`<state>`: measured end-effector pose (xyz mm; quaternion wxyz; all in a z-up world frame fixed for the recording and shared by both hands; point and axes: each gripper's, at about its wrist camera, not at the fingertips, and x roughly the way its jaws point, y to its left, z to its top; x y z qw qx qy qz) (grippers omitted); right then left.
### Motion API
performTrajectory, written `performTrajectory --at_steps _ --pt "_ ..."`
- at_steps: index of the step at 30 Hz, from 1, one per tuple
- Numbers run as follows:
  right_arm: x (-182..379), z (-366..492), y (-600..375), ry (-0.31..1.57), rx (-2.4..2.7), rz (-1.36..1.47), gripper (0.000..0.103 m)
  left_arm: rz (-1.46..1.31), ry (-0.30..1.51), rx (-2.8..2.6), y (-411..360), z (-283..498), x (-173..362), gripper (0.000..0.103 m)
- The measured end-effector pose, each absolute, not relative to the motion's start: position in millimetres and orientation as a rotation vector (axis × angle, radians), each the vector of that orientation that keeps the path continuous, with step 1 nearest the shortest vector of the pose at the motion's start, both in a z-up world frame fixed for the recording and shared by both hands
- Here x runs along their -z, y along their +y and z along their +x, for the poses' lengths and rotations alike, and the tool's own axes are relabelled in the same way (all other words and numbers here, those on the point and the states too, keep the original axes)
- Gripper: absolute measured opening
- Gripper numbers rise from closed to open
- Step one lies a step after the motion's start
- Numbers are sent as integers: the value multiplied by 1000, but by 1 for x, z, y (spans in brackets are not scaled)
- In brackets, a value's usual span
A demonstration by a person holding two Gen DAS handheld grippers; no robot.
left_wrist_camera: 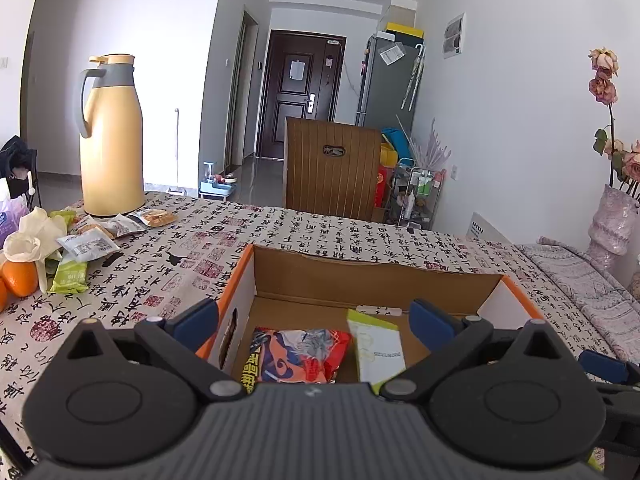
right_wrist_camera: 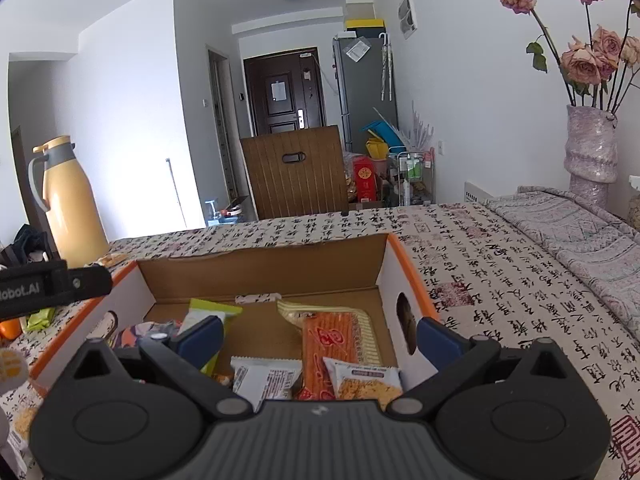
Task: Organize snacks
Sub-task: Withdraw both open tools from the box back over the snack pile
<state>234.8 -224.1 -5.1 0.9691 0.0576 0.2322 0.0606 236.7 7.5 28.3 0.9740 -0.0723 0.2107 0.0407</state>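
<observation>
Far to the left of our left hand-held gripper (left_wrist_camera: 314,322), a loose pile of snack packets (left_wrist_camera: 94,236) lay on the table (left_wrist_camera: 280,232), just beside two oranges (left_wrist_camera: 18,278) and in front of a tall yellow thermos (left_wrist_camera: 112,136). That hand-held gripper hung wide open and empty over the left end of an open cardboard box (left_wrist_camera: 372,272). Directly below its fingers lay a red and blue packet (left_wrist_camera: 298,354) and, to the right of it, a pale green one (left_wrist_camera: 378,346).

Our right hand-held gripper (right_wrist_camera: 320,340) was also spread wide and held nothing, poised over the box's right half, above a long orange biscuit pack (right_wrist_camera: 330,340) and two small packets (right_wrist_camera: 266,376).

We judged that the next fetch belonged to the left side. To do it well, we would pinch one packet by its edge and lay it flat in the box's bare back area.
</observation>
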Motion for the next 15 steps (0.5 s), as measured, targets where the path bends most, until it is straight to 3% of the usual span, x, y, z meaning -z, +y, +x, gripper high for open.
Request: performTrajectory --at_steps 15 --pt "-20 199 -228 421 -126 102 103 -120 418 -83 11 191 -45 103"
